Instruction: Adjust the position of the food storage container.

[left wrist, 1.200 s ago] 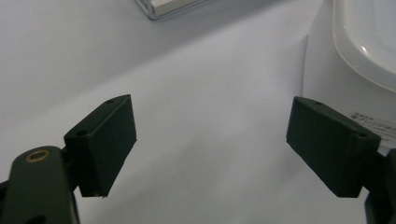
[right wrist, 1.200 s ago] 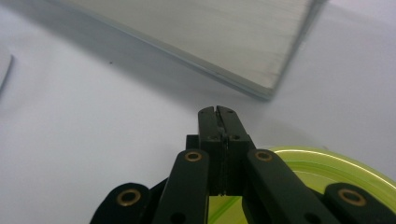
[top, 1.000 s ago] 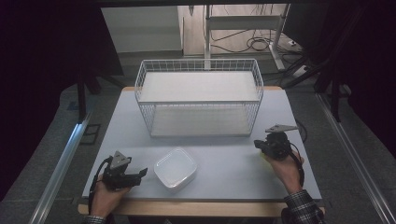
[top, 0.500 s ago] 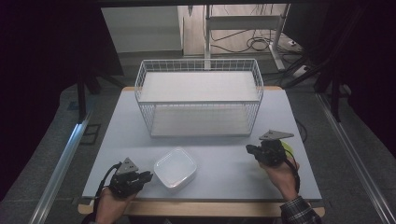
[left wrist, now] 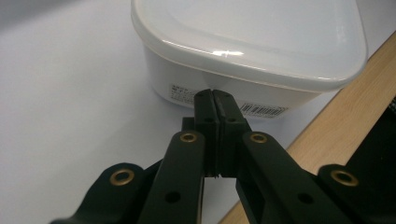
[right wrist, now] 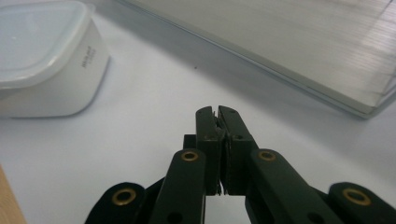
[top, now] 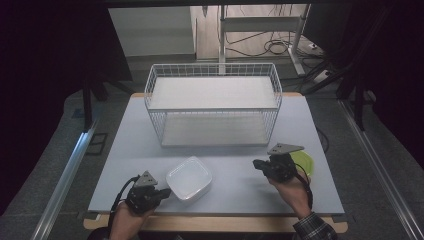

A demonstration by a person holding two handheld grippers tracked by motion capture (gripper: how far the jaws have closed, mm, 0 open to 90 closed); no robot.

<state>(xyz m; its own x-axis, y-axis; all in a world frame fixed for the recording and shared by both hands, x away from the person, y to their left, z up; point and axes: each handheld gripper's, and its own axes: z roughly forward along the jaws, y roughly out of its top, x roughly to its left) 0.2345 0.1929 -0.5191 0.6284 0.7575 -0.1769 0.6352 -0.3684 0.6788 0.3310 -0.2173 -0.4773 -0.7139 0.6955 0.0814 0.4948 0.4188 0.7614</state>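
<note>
Now the left gripper (left wrist: 214, 93), lower left of the high view, has just closed its jaws on nothing beside the white lidded container (top: 188, 177); the right gripper (right wrist: 217, 111) is likewise clamped empty, so no grasp yet.

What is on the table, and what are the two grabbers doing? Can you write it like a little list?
table: pale grey top with a wooden front edge
basket: white wire basket at the back
box: white lidded box near the front
green thing: partly hidden behind the right gripper, a dish perhaps
left gripper: jaws just closed, nothing between them, tips right at the box's side
right gripper: shut, holding nothing, apart from the box
</note>
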